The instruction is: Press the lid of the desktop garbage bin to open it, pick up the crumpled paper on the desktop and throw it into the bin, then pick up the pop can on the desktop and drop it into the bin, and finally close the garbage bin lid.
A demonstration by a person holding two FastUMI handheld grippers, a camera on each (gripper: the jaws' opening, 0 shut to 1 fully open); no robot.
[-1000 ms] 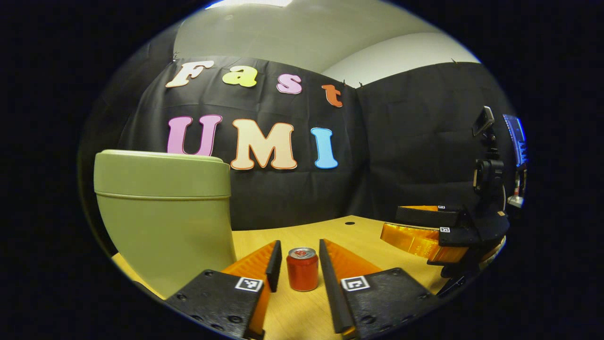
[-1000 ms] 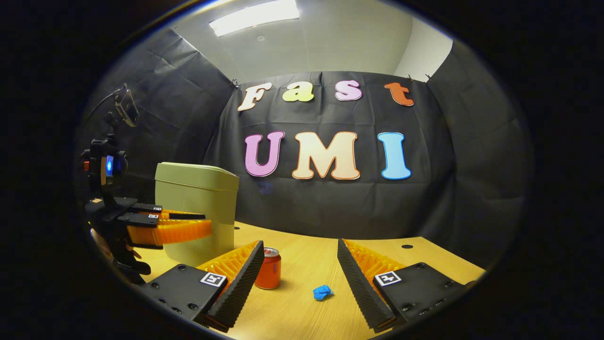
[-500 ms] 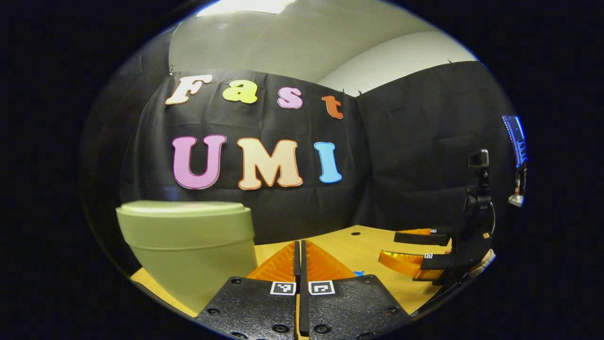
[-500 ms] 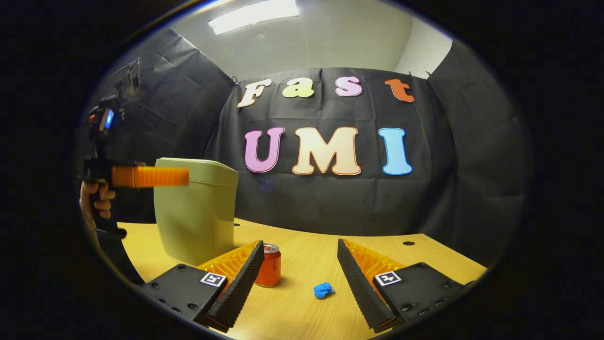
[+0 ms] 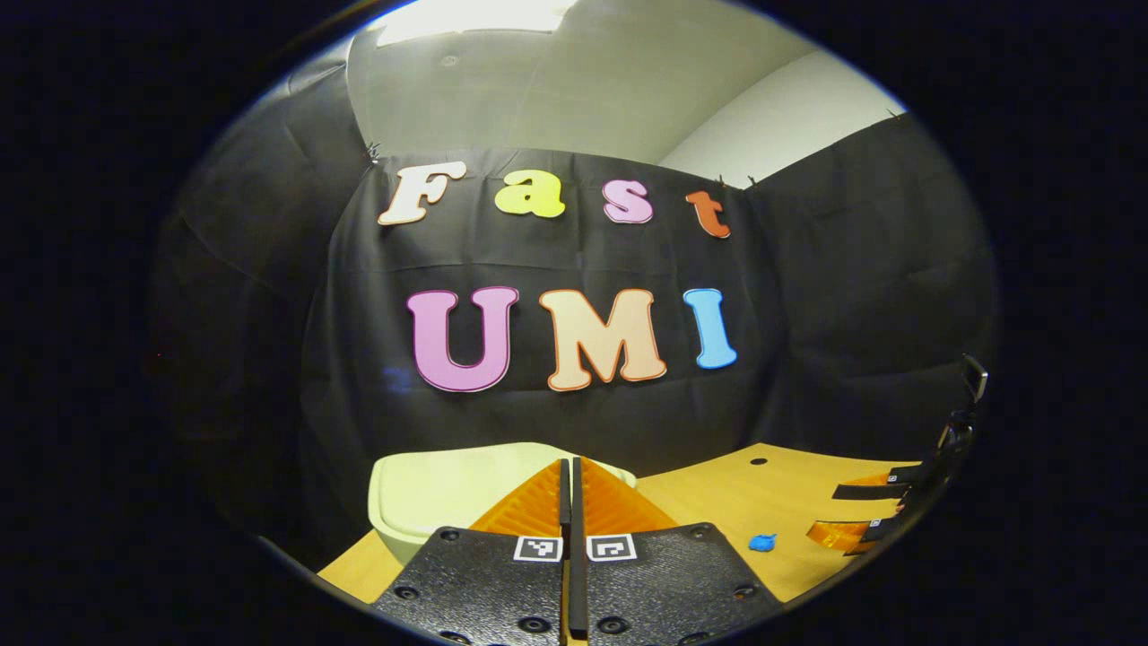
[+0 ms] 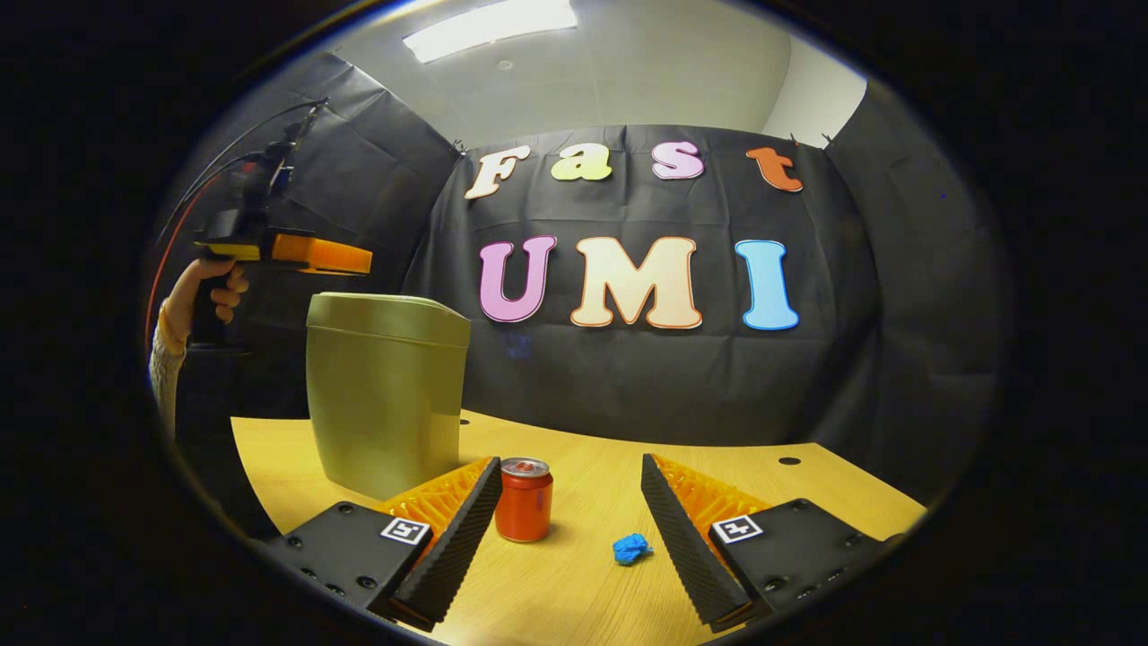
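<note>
The pale green bin [image 6: 386,404] stands on the wooden table [image 6: 583,574] with its lid [image 5: 448,489] down. My left gripper [image 5: 568,463] is shut with nothing in it and hovers just above the lid. In the right gripper view that left gripper [image 6: 364,262] is level, a little over the bin's top, held by a hand [image 6: 211,292]. The red pop can [image 6: 524,500] stands upright beside the bin. A small blue crumpled paper [image 6: 631,548] lies to its right. My right gripper [image 6: 568,473] is open low over the table, with can and paper ahead between its fingers.
The black cloth wall closes the back and both sides of the table. In the left gripper view the blue paper [image 5: 762,542] lies on the table near the right gripper [image 5: 839,513] at the far right. Small holes [image 6: 789,461] mark the tabletop.
My left gripper shut, then rose from table level by the can to above the bin lid. The right gripper has stayed almost still and open.
</note>
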